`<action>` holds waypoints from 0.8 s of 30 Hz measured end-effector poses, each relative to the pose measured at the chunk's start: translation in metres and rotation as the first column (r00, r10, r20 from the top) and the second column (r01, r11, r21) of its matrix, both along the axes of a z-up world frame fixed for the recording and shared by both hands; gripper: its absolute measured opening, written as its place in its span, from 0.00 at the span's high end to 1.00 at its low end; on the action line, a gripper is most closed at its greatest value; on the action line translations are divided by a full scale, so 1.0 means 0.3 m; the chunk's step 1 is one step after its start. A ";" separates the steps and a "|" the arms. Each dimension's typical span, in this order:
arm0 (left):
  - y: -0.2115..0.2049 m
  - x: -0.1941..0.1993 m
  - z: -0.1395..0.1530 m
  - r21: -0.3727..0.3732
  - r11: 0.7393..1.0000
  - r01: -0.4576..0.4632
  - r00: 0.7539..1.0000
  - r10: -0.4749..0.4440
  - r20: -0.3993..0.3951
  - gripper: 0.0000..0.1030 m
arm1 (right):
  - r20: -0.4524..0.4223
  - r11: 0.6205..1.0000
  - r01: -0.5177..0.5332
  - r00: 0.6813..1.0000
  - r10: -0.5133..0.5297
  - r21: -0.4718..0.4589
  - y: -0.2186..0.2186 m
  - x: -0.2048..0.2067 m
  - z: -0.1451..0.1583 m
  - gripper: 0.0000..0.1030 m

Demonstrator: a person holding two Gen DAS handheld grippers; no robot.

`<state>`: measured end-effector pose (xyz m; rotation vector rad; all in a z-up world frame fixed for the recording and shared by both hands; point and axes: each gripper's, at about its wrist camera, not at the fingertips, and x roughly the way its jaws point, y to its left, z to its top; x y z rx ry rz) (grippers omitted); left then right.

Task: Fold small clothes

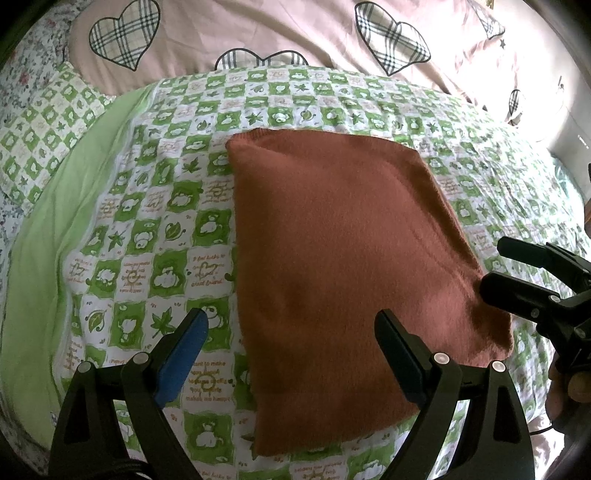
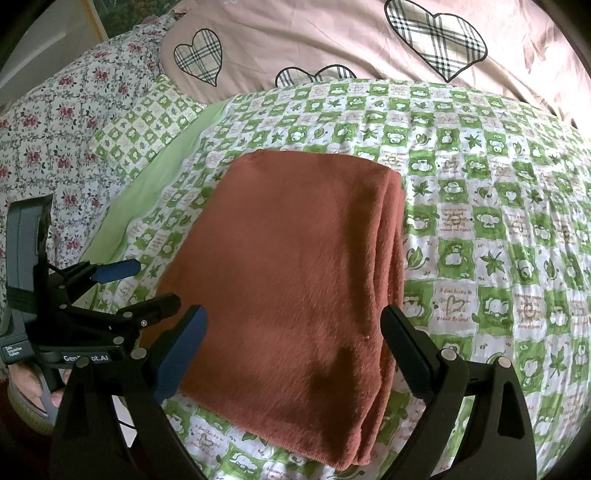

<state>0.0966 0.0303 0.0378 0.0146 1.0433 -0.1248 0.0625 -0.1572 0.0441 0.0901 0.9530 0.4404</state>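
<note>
A rust-brown fuzzy garment (image 1: 343, 266) lies folded into a neat rectangle on the green-and-white checked quilt (image 1: 155, 229); in the right wrist view (image 2: 291, 280) its stacked layered edges show on the right side. My left gripper (image 1: 291, 328) is open and empty, held just above the garment's near left edge. My right gripper (image 2: 293, 325) is open and empty, over the garment's near end. The right gripper also shows in the left wrist view (image 1: 495, 266) at the garment's right edge. The left gripper shows in the right wrist view (image 2: 155, 284) at its left edge, jaws apart.
A pink duvet with plaid hearts (image 1: 258, 33) lies behind the quilt. A checked pillow (image 2: 147, 125) and a floral sheet (image 2: 62, 122) are at the left. A plain green border (image 1: 48, 258) runs along the quilt's left side.
</note>
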 end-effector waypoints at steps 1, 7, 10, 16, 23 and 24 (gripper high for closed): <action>-0.001 0.003 0.000 -0.003 1.000 0.000 1.000 0.000 -0.001 0.11 | 0.000 1.000 0.001 1.000 -0.001 0.001 -0.002 0.004 0.001 0.08; -0.003 0.014 0.005 -0.009 1.000 0.002 1.000 -0.002 0.022 0.11 | 0.003 1.000 0.011 1.000 -0.011 0.001 0.000 0.045 -0.005 0.08; 0.002 0.023 0.008 -0.018 1.000 -0.001 1.000 0.001 0.025 0.11 | 0.004 1.000 0.019 1.000 -0.019 0.001 -0.003 0.052 -0.007 0.08; 0.017 0.034 0.013 -0.016 1.000 -0.017 1.000 0.018 0.025 0.11 | 0.010 0.999 0.031 0.999 -0.031 0.009 -0.005 0.051 -0.005 0.08; 0.020 0.024 0.015 -0.011 1.000 -0.028 0.999 0.029 0.026 0.11 | 0.006 0.999 0.048 0.999 -0.048 0.017 -0.023 0.045 -0.014 0.08; 0.021 0.025 0.014 -0.011 1.000 -0.029 0.999 0.029 0.025 0.11 | 0.005 0.999 0.048 0.999 -0.048 0.017 -0.031 0.048 -0.017 0.08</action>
